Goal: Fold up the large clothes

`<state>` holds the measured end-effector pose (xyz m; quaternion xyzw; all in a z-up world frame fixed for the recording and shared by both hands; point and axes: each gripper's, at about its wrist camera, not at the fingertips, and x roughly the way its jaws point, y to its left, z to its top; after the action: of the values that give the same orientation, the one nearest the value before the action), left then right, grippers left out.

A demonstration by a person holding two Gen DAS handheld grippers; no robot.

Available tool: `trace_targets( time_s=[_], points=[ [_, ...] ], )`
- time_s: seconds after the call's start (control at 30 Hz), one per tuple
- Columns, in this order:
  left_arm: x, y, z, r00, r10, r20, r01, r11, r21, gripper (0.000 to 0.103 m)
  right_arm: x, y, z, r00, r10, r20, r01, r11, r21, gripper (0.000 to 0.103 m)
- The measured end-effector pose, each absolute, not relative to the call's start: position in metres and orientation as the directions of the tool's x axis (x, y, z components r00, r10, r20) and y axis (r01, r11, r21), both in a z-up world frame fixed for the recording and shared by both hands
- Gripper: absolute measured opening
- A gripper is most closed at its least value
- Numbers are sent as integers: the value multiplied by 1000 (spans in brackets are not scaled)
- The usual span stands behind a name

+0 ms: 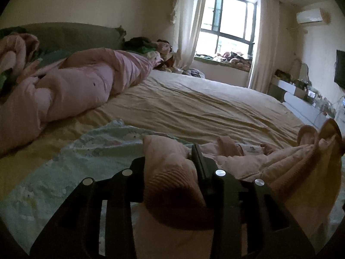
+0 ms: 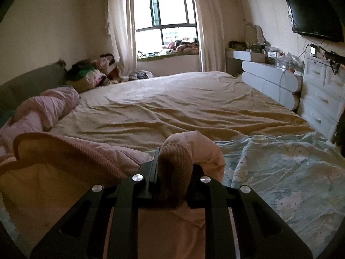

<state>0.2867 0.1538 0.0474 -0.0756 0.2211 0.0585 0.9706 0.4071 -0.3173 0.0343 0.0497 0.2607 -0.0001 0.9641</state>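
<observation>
A pink padded garment with ribbed cuffs [image 1: 269, 164] lies bunched at the near edge of the bed, on a pale blue cartoon-print sheet [image 1: 92, 146]. My left gripper [image 1: 172, 161] is shut on a ribbed pink cuff [image 1: 170, 181] of it. My right gripper [image 2: 174, 161] is shut on another ribbed cuff [image 2: 174, 172]. In the right wrist view the garment's body [image 2: 71, 157] spreads to the left of the gripper and the blue sheet [image 2: 286, 172] lies to the right.
A beige bedsheet [image 2: 172, 108] covers the wide bed. A rolled pink quilt [image 1: 71, 90] lies along the left by the grey headboard [image 1: 71, 34]. Clothes pile [image 2: 90, 73] at the far corner. White drawers [image 2: 321, 95] and a wall TV [image 2: 312, 17] stand right.
</observation>
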Motion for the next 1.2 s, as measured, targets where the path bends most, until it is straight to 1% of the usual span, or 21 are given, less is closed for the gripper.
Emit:
trace_targets(
  time_s=[0.2,0.27,0.3,0.33,0.37,0.4,0.5,0.57,0.63,0.7,0.8,0.87,1.0,1.07,1.2],
  points=[
    [300,149,44,894,75,-443,-126,988,-87,32,432,-317,18,831,-13,-556,96,988,120,17],
    [305,149,42,890,75,-449,-125,989,-81,36,442,-313,11,818,-33,-574,118,987,111,17],
    [308,150,39,887,76,-456,-127,988,-83,42,449,-311,7,808,-44,-588,129,986,104,17],
    [311,152,36,881,80,-467,-135,987,-84,57,455,-308,2,796,-57,-603,140,986,92,17],
    [312,152,35,875,97,-474,-152,985,-78,66,461,-307,-2,785,-70,-616,152,985,81,17],
    [313,155,33,870,118,-479,-172,983,-70,72,466,-306,-5,775,-80,-627,162,984,75,17],
    [311,160,33,872,89,-482,-161,981,-111,73,479,-302,-16,753,-101,-650,192,979,71,17],
    [309,160,36,876,82,-475,-152,982,-111,77,485,-298,-21,745,-117,-657,203,977,56,17],
    [305,158,41,878,83,-472,-146,984,-98,84,488,-295,-25,739,-133,-661,205,978,33,17],
    [301,158,44,879,81,-469,-145,984,-101,88,491,-295,-27,735,-136,-664,201,979,22,17],
    [298,159,48,874,90,-477,-156,983,-100,92,493,-297,-27,727,-131,-673,197,980,22,17],
    [297,162,50,872,92,-480,-163,981,-107,93,495,-299,-26,721,-126,-681,196,980,26,17],
    [288,171,57,885,77,-459,-160,977,-144,93,502,-305,-22,705,-100,-702,202,977,63,17],
    [285,176,59,886,75,-457,-160,976,-149,93,501,-305,-19,709,-80,-700,184,980,74,20],
    [290,189,47,866,67,-495,-174,969,-173,93,492,-307,-13,725,-33,-688,143,984,104,25]
  ],
)
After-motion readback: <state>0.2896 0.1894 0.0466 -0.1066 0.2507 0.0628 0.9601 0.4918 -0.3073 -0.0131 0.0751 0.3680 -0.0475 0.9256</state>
